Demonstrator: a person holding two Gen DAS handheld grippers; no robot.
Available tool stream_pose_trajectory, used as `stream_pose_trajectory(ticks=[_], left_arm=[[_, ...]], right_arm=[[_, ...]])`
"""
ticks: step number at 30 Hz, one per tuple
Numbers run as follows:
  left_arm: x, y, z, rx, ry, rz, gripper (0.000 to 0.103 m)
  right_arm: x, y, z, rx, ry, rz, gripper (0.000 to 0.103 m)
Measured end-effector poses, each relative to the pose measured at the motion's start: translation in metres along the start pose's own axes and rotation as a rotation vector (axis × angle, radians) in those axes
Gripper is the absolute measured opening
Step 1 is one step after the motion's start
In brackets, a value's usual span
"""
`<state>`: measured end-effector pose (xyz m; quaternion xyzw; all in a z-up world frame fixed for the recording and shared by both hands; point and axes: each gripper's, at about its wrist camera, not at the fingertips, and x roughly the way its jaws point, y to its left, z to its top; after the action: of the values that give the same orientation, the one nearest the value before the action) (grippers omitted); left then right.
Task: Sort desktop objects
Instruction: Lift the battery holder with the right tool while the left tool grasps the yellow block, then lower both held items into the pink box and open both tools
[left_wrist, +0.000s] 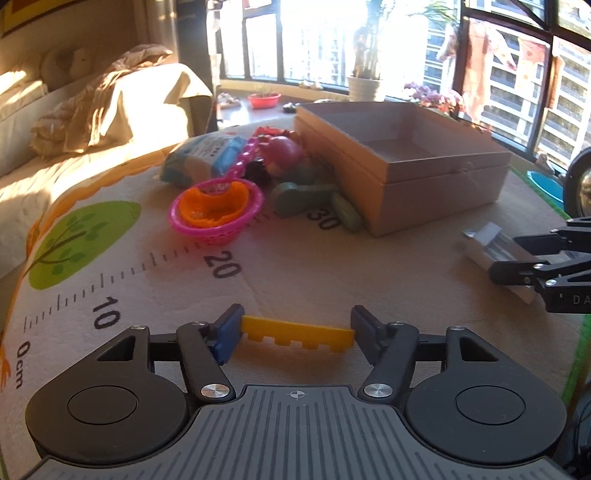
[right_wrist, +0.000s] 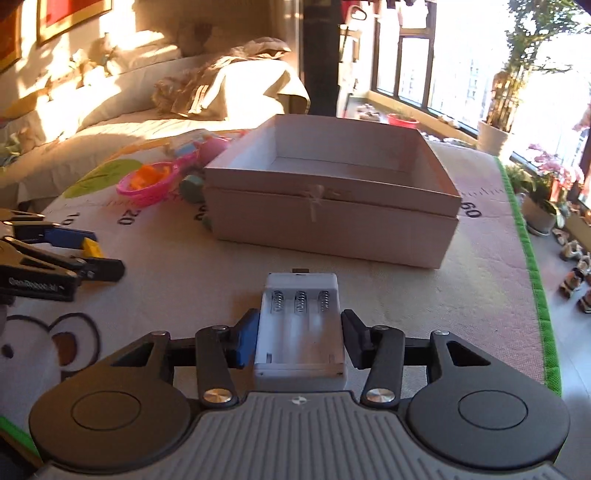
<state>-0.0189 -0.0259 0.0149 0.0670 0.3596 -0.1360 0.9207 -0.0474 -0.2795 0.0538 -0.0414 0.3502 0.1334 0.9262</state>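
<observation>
Meanwhile, left gripper (left_wrist: 297, 334) jaws pinch a yellow notched strip (left_wrist: 297, 333) endwise; right gripper (right_wrist: 300, 334) jaws barely clasp a white battery holder (right_wrist: 301, 328); either may slip short of the open box (right_wrist: 332, 199).

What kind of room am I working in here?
Most likely a home living room: a draped sofa behind the printed play mat, potted plants on a sunlit window ledge, and apartment blocks outside.
</observation>
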Motion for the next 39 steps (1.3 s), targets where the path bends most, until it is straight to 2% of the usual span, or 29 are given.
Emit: stream_pose_trajectory(ticks=[3,7,10,13,18,21,23,25,28,31,33,39], left_arm=[[-0.009,-0.012,0.011,0.027,-0.036,-0.023,0.069],[-0.015,-0.025,0.046,0.054,-0.123,-0.055,0.069],[-0.009,-0.039,0.080,0.091,-0.199,-0.078,0.069],[0.014,-0.052,0.114,0.103,-0.237,-0.084,0.069],[0.064,-0.061,0.150,0.066,-0.230,-0.109,0.069],[0.079,-0.061,0.150,0.043,-0.199,-0.119,0.071],[0.081,-0.054,0.146,0.019,-0.186,-0.116,0.083],[0.076,-0.044,0.139,0.006,-0.187,-0.091,0.087],[0.064,-0.025,0.126,-0.032,-0.188,-0.044,0.089],[0.051,-0.004,0.110,-0.093,-0.184,-0.027,0.095],[0.044,0.004,0.097,-0.109,-0.176,-0.016,0.095],[0.036,0.023,0.059,-0.123,-0.115,0.032,0.098]], right_arm=[[-0.011,-0.006,0.006,0.042,0.000,0.076,0.047],[-0.034,-0.021,0.031,0.073,-0.073,0.097,0.047],[-0.050,-0.037,0.061,0.090,-0.160,0.071,0.047],[-0.051,-0.051,0.091,0.073,-0.234,0.014,0.047],[-0.008,-0.075,0.133,0.114,-0.213,-0.028,0.048],[0.026,-0.085,0.141,0.150,-0.155,-0.021,0.048],[0.048,-0.088,0.141,0.166,-0.114,-0.007,0.048],[0.060,-0.088,0.134,0.182,-0.100,-0.022,0.049],[0.063,-0.090,0.127,0.176,-0.116,-0.074,0.053],[0.065,-0.094,0.120,0.191,-0.120,-0.140,0.058],[0.070,-0.098,0.114,0.228,-0.082,-0.129,0.058],[0.070,-0.082,0.111,0.244,-0.066,-0.139,0.075]])
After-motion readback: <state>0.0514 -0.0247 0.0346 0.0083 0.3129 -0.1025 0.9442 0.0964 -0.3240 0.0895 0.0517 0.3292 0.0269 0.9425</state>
